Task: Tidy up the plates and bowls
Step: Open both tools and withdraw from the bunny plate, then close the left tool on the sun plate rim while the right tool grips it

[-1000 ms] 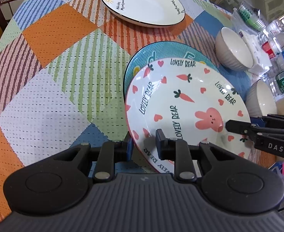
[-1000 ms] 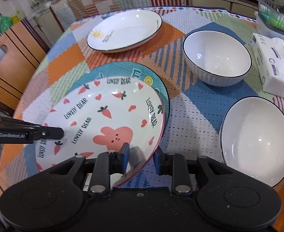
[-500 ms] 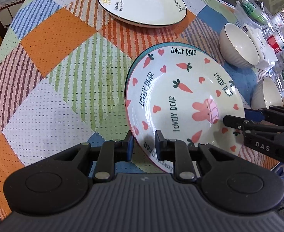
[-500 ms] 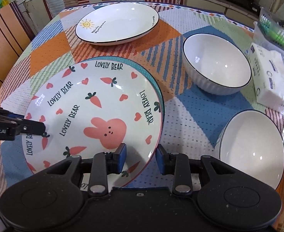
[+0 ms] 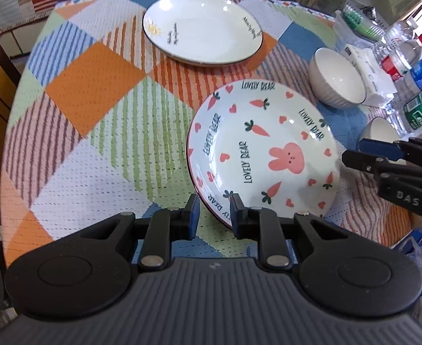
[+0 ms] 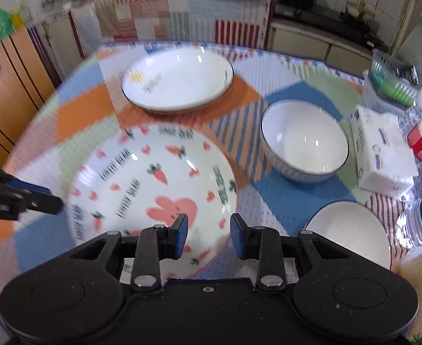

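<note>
- lying face up on the patchwork tablecloth (image 5: 96, 92), the rabbit plate (image 5: 264, 149) has its bunny ears pointing toward the left gripper's side in the left wrist view; round, so no long axis.
- left gripper (image 5: 212, 214) sits at the plate's near rim, fingers parted, rim between them but not clamped.
- right gripper (image 6: 208, 231) hovers over the plate's opposite edge, fingers spread wide, holding nothing.
- sun plate (image 6: 177, 84) lies beyond; two white bowls (image 6: 304, 141) stand right of the plates.
</note>
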Demonstrator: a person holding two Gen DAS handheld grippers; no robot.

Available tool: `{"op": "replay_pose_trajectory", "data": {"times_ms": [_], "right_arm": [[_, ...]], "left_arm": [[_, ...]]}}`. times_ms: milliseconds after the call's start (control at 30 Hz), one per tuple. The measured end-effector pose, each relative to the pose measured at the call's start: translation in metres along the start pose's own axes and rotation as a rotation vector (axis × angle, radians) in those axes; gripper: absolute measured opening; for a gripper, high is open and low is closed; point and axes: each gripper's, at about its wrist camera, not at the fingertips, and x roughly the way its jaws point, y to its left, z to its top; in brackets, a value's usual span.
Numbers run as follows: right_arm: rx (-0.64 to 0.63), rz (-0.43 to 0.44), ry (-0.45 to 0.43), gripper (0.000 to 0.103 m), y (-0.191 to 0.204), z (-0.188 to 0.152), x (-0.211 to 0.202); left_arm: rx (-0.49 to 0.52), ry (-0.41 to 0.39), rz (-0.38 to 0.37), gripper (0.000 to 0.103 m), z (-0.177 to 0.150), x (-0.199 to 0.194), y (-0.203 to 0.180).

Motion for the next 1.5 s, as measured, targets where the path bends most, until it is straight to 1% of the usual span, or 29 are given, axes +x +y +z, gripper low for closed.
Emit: {"op": "replay_pose_trajectory", "data": {"times_ms": [33,133,200,333,433,500,567,633,667,700,733,800,867,933,967,1033,1067,1133,1200,1300,1333,1400,1433,1467,1500], "right_arm": [[-0.004,0.014,-0.019,0.037,0.0,0.001,-0.005],[-0.023,0.008,-0.052,0.037,0.004,0.001,-0.011],[-0.016,0.036,-0.067,0.037,0.007,0.001,-0.015],[-0.048,0.067,-0.094,0.038,0.019,0.003,-0.026],[-0.109,0.076,-0.127,0.038,0.028,0.005,-0.036],[-0.138,0.086,-0.151,0.04,0.032,0.009,-0.043],[-0.153,0.095,-0.172,0.048,0.035,0.014,-0.048],[-0.165,0.105,-0.193,0.052,0.035,0.02,-0.054],[-0.178,0.113,-0.196,0.052,0.035,0.024,-0.055],[-0.2,0.118,-0.196,0.053,0.035,0.028,-0.055],[-0.224,0.115,-0.204,0.054,0.035,0.032,-0.053],[-0.243,0.11,-0.23,0.06,0.032,0.041,-0.047],[-0.221,0.128,-0.236,0.063,0.025,0.054,-0.036],[-0.183,0.137,-0.249,0.065,0.017,0.068,-0.026],[-0.169,0.145,-0.259,0.07,0.014,0.075,-0.022],[-0.135,0.16,-0.285,0.073,0.006,0.09,-0.01],[-0.119,0.166,-0.294,0.073,0.004,0.096,-0.005],[-0.107,0.224,-0.287,0.073,-0.001,0.111,0.007],[-0.088,0.258,-0.248,0.073,-0.003,0.13,0.018],[-0.063,0.251,-0.208,0.073,-0.009,0.157,0.037],[-0.047,0.235,-0.195,0.073,-0.011,0.163,0.045],[0.021,0.206,-0.159,0.073,-0.021,0.171,0.065],[0.065,0.203,-0.138,0.073,-0.027,0.173,0.077],[0.104,0.207,-0.115,0.073,-0.033,0.174,0.088],[0.139,0.213,-0.093,0.073,-0.039,0.173,0.099]], "left_arm": [[0.01,-0.008,0.001,0.021,0.001,-0.006,-0.001],[0.027,-0.031,-0.011,0.022,0.003,-0.023,-0.001],[0.035,-0.048,-0.006,0.022,0.005,-0.033,-0.001],[0.102,-0.129,0.05,0.022,0.007,-0.06,-0.006],[0.142,-0.172,0.048,0.023,0.011,-0.079,-0.009],[0.167,-0.195,0.055,0.023,0.014,-0.09,-0.011],[0.182,-0.21,0.063,0.027,0.018,-0.098,-0.012],[0.187,-0.221,0.073,0.039,0.023,-0.102,-0.01],[0.193,-0.235,0.077,0.042,0.025,-0.105,-0.008],[0.202,-0.258,0.083,0.049,0.025,-0.108,-0.006],[0.208,-0.281,0.089,0.059,0.026,-0.11,-0.004],[0.2,-0.306,0.092,0.068,0.029,-0.111,0.004],[0.171,-0.318,0.094,0.073,0.037,-0.108,0.015],[0.146,-0.332,0.107,0.082,0.046,-0.102,0.025],[0.134,-0.344,0.117,0.085,0.051,-0.098,0.029],[0.094,-0.368,0.122,0.099,0.062,-0.09,0.04],[0.066,-0.371,0.119,0.1,0.068,-0.085,0.046],[0.019,-0.354,0.133,0.101,0.08,-0.072,0.056],[0.0,-0.332,0.152,0.101,0.092,-0.058,0.065],[-0.025,-0.322,0.163,0.101,0.107,-0.034,0.079],[-0.017,-0.31,0.158,0.101,0.111,-0.026,0.082],[0.052,-0.268,0.126,0.101,0.122,-0.005,0.085],[0.054,-0.261,0.123,0.101,0.128,0.007,0.086],[0.019,-0.266,0.127,0.101,0.134,0.016,0.089],[-0.008,-0.271,0.113,0.101,0.139,0.025,0.092]]}}
